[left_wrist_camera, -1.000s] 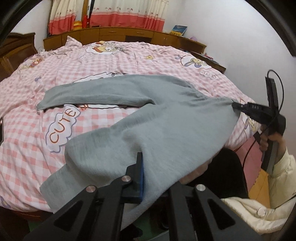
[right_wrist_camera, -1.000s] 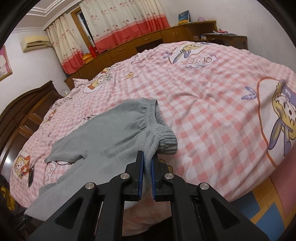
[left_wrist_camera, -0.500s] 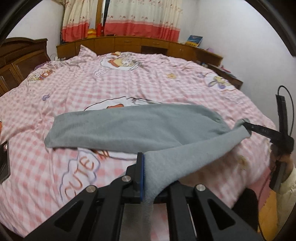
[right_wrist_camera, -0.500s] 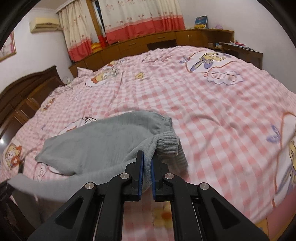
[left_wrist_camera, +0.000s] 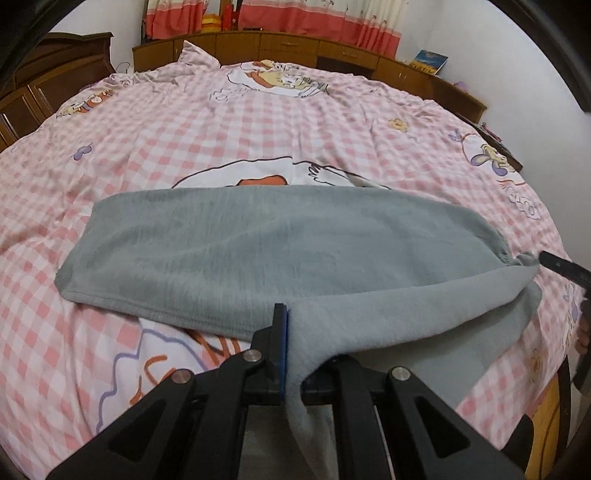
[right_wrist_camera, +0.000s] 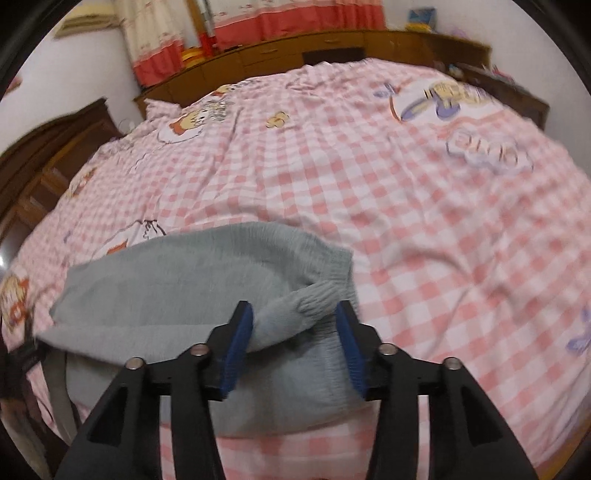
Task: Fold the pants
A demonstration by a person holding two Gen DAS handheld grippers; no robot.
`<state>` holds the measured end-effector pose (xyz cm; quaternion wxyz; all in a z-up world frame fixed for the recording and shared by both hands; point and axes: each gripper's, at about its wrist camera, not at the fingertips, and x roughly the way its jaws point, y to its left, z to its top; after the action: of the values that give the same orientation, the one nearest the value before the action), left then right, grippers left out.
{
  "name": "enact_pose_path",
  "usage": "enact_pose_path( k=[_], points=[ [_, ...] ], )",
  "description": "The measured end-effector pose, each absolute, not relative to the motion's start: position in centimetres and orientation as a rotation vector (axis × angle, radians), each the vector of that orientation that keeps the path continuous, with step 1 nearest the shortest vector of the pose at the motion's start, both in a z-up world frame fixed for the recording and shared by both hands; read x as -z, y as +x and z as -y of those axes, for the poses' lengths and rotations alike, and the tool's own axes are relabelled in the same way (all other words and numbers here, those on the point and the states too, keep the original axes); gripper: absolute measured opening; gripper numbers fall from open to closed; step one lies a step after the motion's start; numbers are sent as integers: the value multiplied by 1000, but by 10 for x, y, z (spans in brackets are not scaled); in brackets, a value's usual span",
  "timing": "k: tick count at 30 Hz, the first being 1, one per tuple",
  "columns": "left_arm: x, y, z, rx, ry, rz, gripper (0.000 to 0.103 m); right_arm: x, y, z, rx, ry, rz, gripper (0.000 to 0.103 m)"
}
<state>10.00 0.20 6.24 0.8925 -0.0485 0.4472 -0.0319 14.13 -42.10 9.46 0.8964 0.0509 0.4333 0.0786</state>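
Two claws: one on each end of the fold, doing different jobs.
Pants: soft grey fleece pants lay across the pink-and-white checked bedsheet with cartoon prints, one leg flat and the other leg carried over on top of it.
Left claw: the left claw was clamped on the upper leg's hem, cloth draped over the right finger, which it hid.
Right claw: the right claw stood with its blue-padded fingers apart, the ribbed waistband corner lying loose between them, not pinched.
Step in hand: judged to be laying the upper leg onto the lower one, lengthwise fold nearly closed.
Waist end: appeared set down; the two waistband layers looked roughly matched, though the picture was blurred there.
Hem end: not yet down; the upper hem hung short of the lower hem at the left side of the bed.
Doing it well: carry the held hem out to the lower hem, keep the leg lightly taut so no ridge forms along its length, and line up the edges before letting go.
Risk: pulling too hard could drag the freed waist end out of line, since nothing held it.
Surroundings: wooden cabinets and red-trimmed curtains lay beyond the bed, well apart from the work.
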Motion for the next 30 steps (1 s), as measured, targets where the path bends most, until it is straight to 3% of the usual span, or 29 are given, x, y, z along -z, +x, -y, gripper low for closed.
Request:
enact_pose_path(
  k=[8,16,17,18,19,24,30],
  points=[
    [-60,106,-1,71,-105,-928,4,-90,152,419,-226,-105,-937,53],
    [-65,101,3,63,-98,-910,4,-61,199,409,-282,-83,-989,53],
    [-66,98,3,63,-96,-902,4,-56,203,410,-287,-45,-1006,47],
    [-70,95,4,62,-93,-891,4,-54,204,410,-296,-21,-1009,32],
    [-74,92,4,61,-93,-877,4,-54,203,410,-293,-11,-1001,26],
    [-108,87,8,63,-74,-825,4,-73,185,418,-260,38,-890,24],
    [-117,140,13,67,-16,-855,4,-89,193,429,-186,41,-841,24]
  ],
)
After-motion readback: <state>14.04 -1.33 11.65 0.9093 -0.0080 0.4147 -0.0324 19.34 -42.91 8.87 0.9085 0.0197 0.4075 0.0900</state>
